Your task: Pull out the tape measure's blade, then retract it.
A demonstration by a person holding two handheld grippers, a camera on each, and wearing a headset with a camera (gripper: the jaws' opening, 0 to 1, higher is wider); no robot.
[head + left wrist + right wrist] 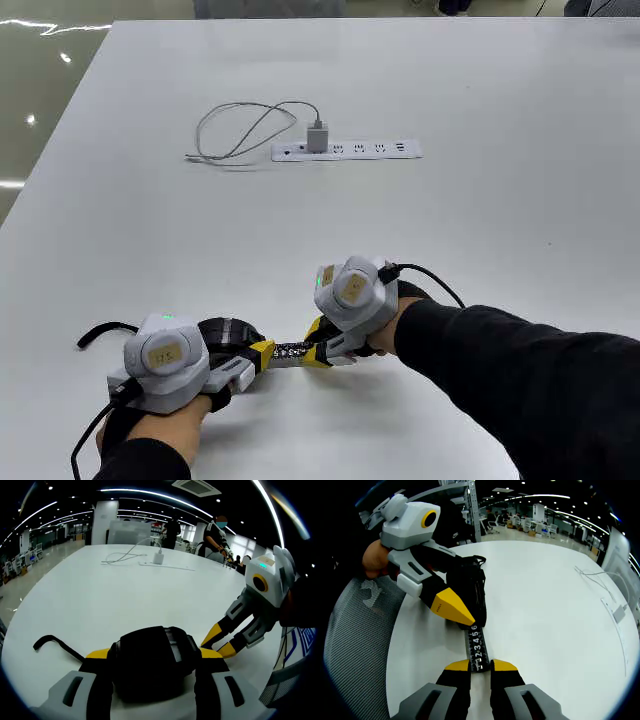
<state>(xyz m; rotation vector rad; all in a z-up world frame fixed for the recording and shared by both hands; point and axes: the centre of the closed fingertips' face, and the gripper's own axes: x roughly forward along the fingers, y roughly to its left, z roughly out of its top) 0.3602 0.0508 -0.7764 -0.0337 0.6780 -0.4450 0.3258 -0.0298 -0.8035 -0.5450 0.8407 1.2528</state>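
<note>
Left claw (155, 653): you had it closed on the black tape measure case (150, 672), which rested on the tabletop (450, 220).
Right claw (480, 666): you had it pinching the blade (476, 647) at its end, just beside the case.
Blade: a short length was out, lying flat between the two claws.
Power strip (346, 150): it held one white charger (317, 137), well apart.
</note>
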